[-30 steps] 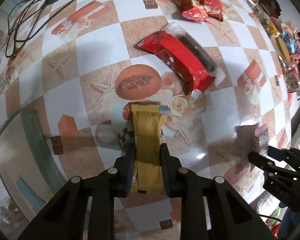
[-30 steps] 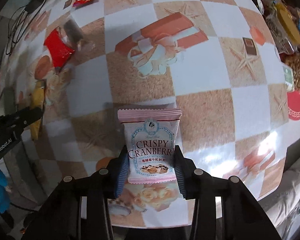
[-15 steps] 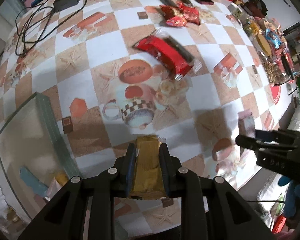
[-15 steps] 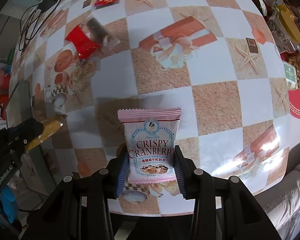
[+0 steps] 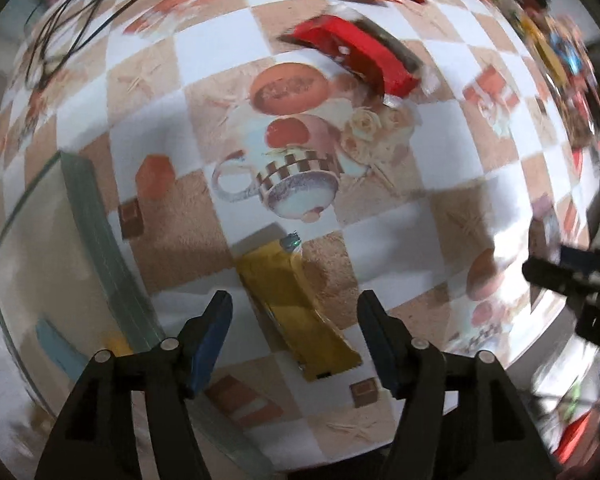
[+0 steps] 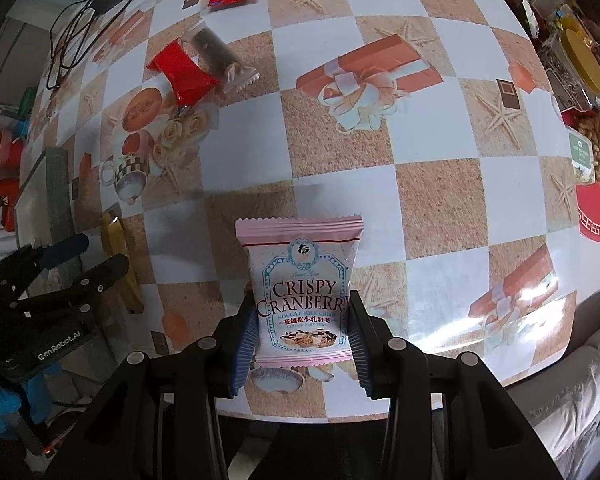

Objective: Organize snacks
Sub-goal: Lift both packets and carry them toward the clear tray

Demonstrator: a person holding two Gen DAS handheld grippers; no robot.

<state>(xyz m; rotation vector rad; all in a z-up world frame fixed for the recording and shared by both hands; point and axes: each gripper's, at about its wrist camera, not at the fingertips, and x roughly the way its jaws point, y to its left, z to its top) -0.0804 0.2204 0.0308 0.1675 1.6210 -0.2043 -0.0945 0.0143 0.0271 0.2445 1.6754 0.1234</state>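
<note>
While the left tool [image 5: 294,320] is opening clear of it, the long yellow foil snack bar [image 5: 296,312] is lying near the near edge of the checked counter [image 6: 440,184]; the right tool [image 6: 302,344] is clamping a pink cranberry nougat packet [image 6: 302,284] above that edge.

A broad stretch of bare tabletop [image 6: 440,184] is being left open through the middle. The near left corner is being crowded by a glass box [image 5: 96,240] and, just beside it, a yellow bar [image 5: 296,312] lying loose between the opening jaws of the left gripper [image 5: 296,316]. Farther toward the far left, passage is being narrowed by a red packet [image 6: 182,74], and the right edge is being lined with piled snacks [image 6: 580,60].
</note>
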